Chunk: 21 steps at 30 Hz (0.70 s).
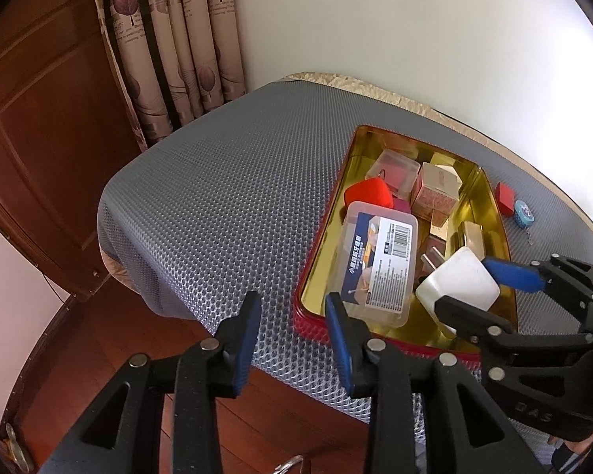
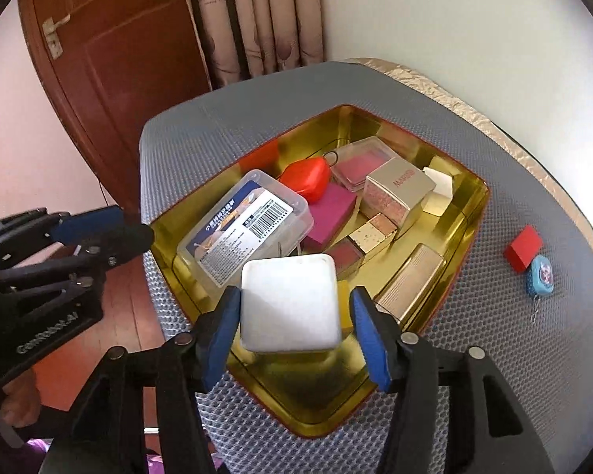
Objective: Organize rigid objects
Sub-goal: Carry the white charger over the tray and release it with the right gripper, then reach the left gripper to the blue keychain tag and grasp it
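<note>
We hold the white box (image 2: 290, 302) over the tin (image 2: 470, 213) between the right claw's (image 2: 296, 330) part-open fingers, seemingly for dropping in, while our left claw (image 1: 292, 328) waits wide open, empty

Tin (image 2: 470, 213) crammed: clear plastic box (image 2: 249, 225) at 10 o'clock in right wrist view, gold boxes (image 2: 399, 193) at 1 o'clock, white square box (image 2: 290, 304) filled near end between right gripper (image 2: 296, 330) blades. Open mat (image 1: 217, 197) lay from 9 to 12 o'clock in left wrist view. Red block (image 2: 524, 252) and blue tin (image 2: 539, 276) crowded 3 o'clock.
</note>
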Each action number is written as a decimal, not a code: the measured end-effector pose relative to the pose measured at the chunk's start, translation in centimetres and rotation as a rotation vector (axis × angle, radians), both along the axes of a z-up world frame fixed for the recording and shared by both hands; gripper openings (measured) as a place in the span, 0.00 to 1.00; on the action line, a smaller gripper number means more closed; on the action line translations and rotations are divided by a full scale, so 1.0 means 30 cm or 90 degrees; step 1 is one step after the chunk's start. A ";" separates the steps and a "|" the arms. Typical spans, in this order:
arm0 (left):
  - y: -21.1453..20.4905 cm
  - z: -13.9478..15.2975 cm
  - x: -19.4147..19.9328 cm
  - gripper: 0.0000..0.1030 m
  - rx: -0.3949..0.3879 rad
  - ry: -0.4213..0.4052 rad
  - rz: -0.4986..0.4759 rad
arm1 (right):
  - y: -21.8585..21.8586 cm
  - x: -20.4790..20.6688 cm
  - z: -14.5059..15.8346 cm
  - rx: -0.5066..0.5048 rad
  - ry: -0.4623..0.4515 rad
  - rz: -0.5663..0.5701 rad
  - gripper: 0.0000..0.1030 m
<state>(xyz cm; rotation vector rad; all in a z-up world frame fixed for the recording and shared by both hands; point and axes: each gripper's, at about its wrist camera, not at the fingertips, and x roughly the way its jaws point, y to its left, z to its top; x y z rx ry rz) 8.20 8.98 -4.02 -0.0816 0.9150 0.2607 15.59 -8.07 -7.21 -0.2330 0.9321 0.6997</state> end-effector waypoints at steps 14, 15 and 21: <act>0.000 0.006 -0.002 0.34 0.016 -0.001 -0.002 | -0.337 -0.061 0.034 0.103 -0.041 -0.178 0.72; -0.003 0.007 -0.004 0.34 0.018 -0.002 -0.002 | -0.401 -0.049 0.009 0.091 -0.037 -0.221 0.72; -0.015 0.018 -0.008 0.34 0.038 -0.007 -0.008 | -0.682 0.004 -0.123 -0.044 -0.040 -0.394 0.72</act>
